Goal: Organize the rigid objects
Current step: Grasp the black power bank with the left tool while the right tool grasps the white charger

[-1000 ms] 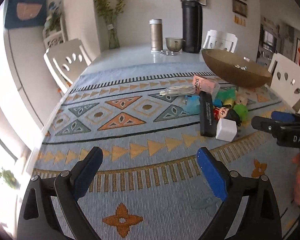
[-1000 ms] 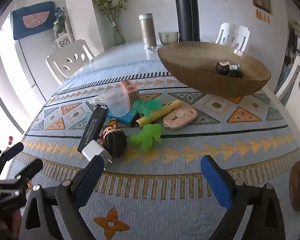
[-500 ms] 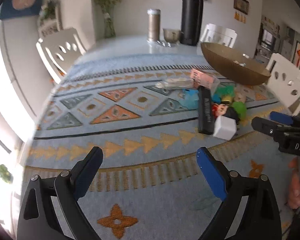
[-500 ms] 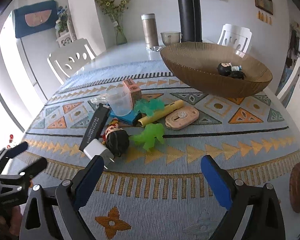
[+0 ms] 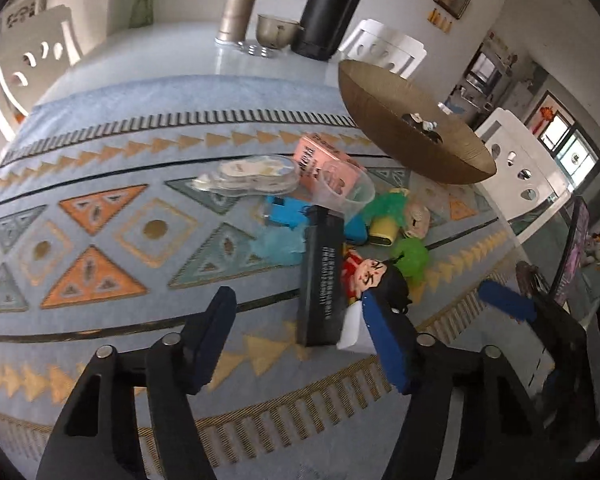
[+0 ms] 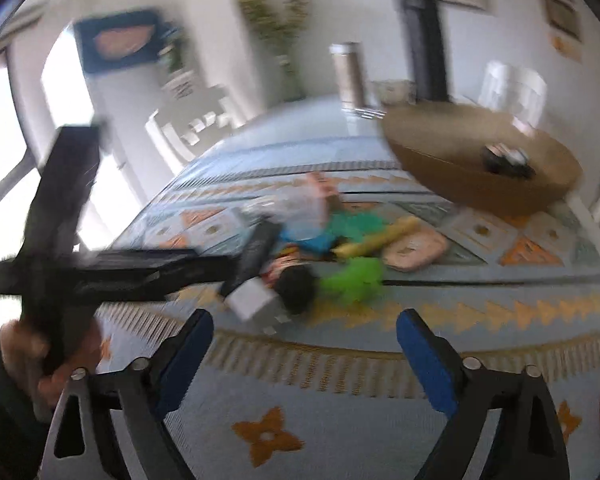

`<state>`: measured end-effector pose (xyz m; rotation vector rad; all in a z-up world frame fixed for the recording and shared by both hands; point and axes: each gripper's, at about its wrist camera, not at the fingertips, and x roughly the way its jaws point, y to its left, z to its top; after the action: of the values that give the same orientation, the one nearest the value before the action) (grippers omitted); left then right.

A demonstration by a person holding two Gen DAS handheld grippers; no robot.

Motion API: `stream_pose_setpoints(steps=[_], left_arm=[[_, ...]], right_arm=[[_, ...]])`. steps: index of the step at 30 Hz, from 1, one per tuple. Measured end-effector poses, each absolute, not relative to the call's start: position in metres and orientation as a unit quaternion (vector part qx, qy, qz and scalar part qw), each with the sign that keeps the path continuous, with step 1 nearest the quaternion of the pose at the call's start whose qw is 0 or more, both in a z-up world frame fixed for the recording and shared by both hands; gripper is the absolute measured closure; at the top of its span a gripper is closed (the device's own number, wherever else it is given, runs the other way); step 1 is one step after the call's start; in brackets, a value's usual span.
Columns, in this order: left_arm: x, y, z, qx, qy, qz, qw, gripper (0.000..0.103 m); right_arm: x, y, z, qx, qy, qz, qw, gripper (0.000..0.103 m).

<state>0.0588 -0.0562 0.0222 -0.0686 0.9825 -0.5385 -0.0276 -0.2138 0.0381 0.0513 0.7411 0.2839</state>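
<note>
L gripper (image 5: 300, 336), lower centre of its view: jaws have just been closing, half-narrowed, nothing between; black box (image 5: 321, 280) w/ white print too small to read lies centre-right, beside white cube (image 5: 354, 330); R gripper (image 6: 304, 352) jaws wide, just narrowing, empty; bowl (image 6: 460, 168) upper right; pic blurred.

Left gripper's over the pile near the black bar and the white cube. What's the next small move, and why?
Probably ease the left gripper down over the long black rectangular bar and finish closing. Its jaws have just been narrowing with nothing pressed between them, and the bar's near end lies just beyond the gap, beside the white cube charger. The brown woven bowl already holds a small figurine.
</note>
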Motion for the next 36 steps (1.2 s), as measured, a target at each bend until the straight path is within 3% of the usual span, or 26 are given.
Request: stream_pose_setpoints(steps=[2, 5, 10, 18, 20, 22, 27, 30, 36], left_arm=[[0.062, -0.063, 0.018, -0.026, 0.471, -0.262, 0.842, 0.047], [0.069, -0.067, 0.016, -0.033, 0.475, -0.272, 0.836, 0.049], [0.075, -0.062, 0.011, -0.049, 0.48, -0.281, 0.829, 0.05], [0.072, -0.05, 0.011, -0.064, 0.474, -0.282, 0.831, 0.051], [0.071, -0.048, 0.012, -0.062, 0.476, -0.273, 0.834, 0.052], [0.069, -0.05, 0.012, -0.048, 0.477, -0.264, 0.837, 0.052], [0.06, -0.073, 0.012, 0.022, 0.466, -0.226, 0.855, 0.054], [0.057, -0.083, 0.011, 0.045, 0.456, -0.226, 0.86, 0.08], [0.036, -0.062, 0.019, 0.046, 0.451, -0.228, 0.861, 0.081]], right_arm=[[-0.028, -0.195, 0.035, -0.014, 0.371, 0.151, 0.916, 0.029], [-0.019, -0.184, 0.024, -0.034, 0.402, 0.143, 0.903, 0.038], [0.003, -0.186, 0.016, -0.013, 0.434, 0.145, 0.889, 0.04], [0.023, -0.172, 0.008, -0.019, 0.456, 0.132, 0.88, 0.053], [0.018, -0.174, 0.009, -0.008, 0.456, 0.135, 0.879, 0.07], [0.01, -0.184, 0.009, 0.025, 0.459, 0.138, 0.877, 0.076], [-0.009, -0.202, 0.011, 0.054, 0.46, 0.124, 0.878, 0.077], [-0.016, -0.206, 0.01, 0.059, 0.462, 0.129, 0.875, 0.077], [-0.031, -0.203, 0.016, 0.044, 0.462, 0.154, 0.872, 0.074]])
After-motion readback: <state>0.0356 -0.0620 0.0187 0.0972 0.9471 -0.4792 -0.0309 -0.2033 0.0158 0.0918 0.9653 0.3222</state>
